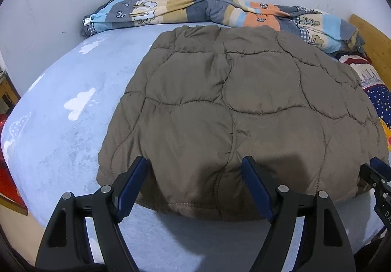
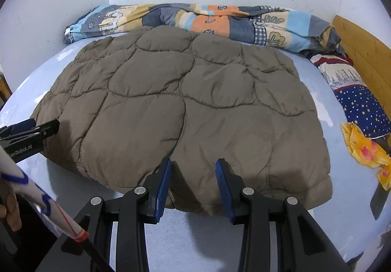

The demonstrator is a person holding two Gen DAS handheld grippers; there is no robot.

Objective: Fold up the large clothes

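Both tongs hang over the near hem of the brown quilted jacket (image 1: 239, 101), pointing steeply down at it. Left tongs (image 1: 195, 172) stand wide apart with the jacket's near left corner showing between the blue pads, nothing pinched. Right tongs (image 2: 193, 174) stand narrower but also gape, astride the hem nearer the jacket's right corner; fabric shows in the gap, and the pads do not look pressed on it.

Relative to the jacket: it lies spread flat and already looks doubled into a rough rectangle on the pale blue bed sheet (image 1: 73, 106), with a patterned duvet (image 1: 195, 10) bunched beyond its far edge against the wall, and a starry cushion (image 2: 361, 103) and yellow cloth (image 2: 366, 150) off its right side.

Two spaced tongs on one hem suggest a grab at both corners, so the thick padding lifts evenly for folding away.
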